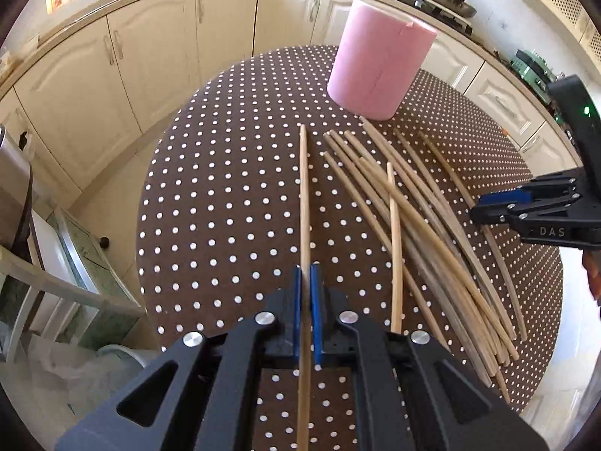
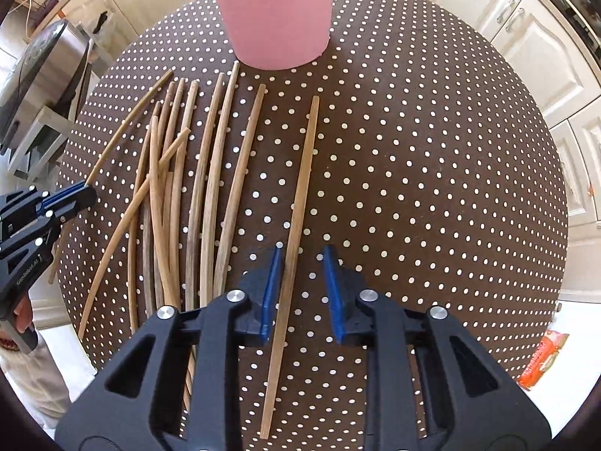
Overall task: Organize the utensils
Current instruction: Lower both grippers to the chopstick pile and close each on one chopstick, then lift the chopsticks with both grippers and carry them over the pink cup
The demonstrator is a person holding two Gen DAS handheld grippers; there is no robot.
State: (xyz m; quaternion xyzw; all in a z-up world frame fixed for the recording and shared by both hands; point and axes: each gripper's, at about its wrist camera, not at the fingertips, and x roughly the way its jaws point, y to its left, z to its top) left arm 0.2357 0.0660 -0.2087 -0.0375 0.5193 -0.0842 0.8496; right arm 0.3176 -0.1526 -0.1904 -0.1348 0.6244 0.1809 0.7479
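My left gripper (image 1: 308,285) is clamped on one chopstick (image 1: 304,203), blue pads tight against both sides of it. In the left wrist view that stick's long axis runs 6 to 12, far tip toward the pink cup (image 1: 377,64), near end passing under the jaws and out at the bottom of frame.

My right gripper (image 2: 302,282) stands over a single chopstick (image 2: 296,225) that lies flat on the dotted tablecloth (image 2: 432,188). The jaws straddle it at a narrow gap; the left pad (image 2: 271,293) is just beside the stick, the right pad is clear of it, so no grip. That stick's axis runs from about 6 up to 12, leaning slightly right, top end toward the cup (image 2: 274,11) at 12.

The loose pile of chopsticks (image 2: 180,195) lies at 9 to 10 of the right gripper, mostly parallel, fanned from 6 to 12, with a few crossing diagonally. In the left view the same pile (image 1: 420,225) sits at 2 to 4, slanting from lower right to upper left.

The cup stands upright on the table, beyond the stick tips.
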